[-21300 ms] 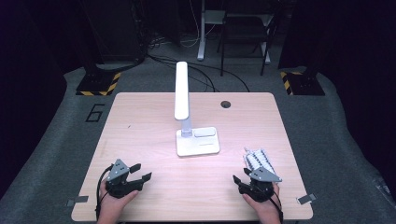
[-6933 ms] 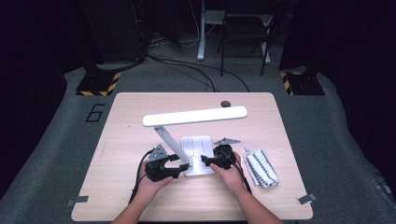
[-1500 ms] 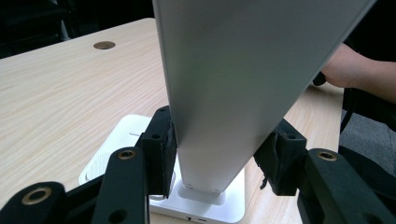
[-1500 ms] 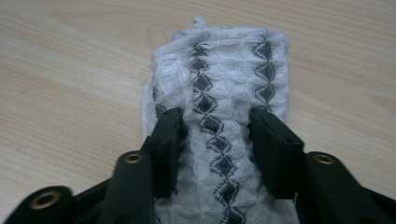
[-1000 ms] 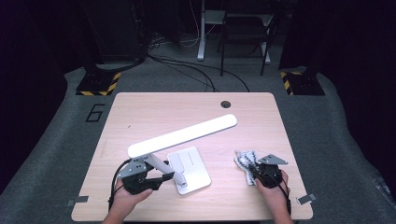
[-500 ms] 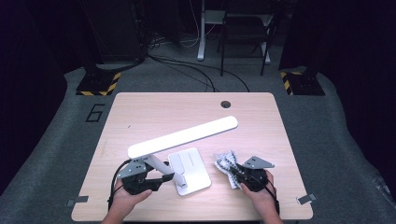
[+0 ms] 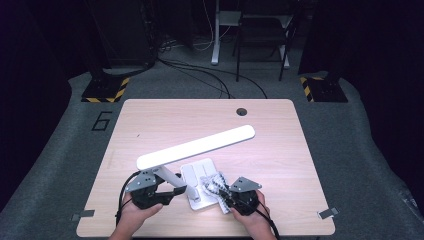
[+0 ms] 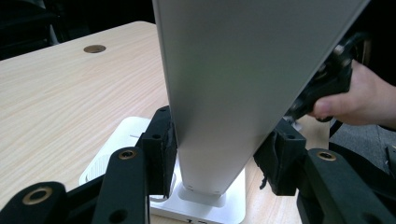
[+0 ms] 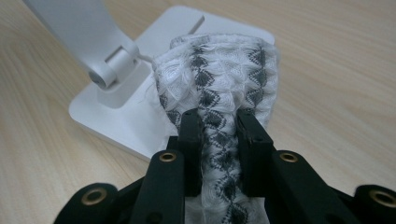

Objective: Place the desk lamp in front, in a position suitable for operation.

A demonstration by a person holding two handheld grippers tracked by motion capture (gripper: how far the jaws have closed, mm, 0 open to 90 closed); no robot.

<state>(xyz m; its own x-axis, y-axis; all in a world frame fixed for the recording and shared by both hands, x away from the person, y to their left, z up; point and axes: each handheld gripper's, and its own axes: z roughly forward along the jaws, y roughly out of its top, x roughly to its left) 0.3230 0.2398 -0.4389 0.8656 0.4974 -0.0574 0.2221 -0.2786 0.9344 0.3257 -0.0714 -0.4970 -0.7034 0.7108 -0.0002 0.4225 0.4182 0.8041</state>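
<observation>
Your left tongs [image 8: 215, 154] are clamped on the lamp's arm [image 8: 224, 93], just above the lamp base [image 7: 197, 182] on the worktop [image 7: 280, 145]. Your right tongs [image 9: 220, 126] pinch the patterned cloth [image 9: 219, 70], whose front end lies on the lamp base's near corner.

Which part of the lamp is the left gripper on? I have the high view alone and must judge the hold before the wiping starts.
Observer: The left gripper has its pads on both sides of the lamp's flat arm, just above the hinge.
Operator: And the cloth?
Observer: The right gripper pinches the grey-patterned cloth between its pads.
Operator: Is the cloth on the lamp yet?
Observer: Its front end lies over the edge of the white base, beside the hinge.
</observation>
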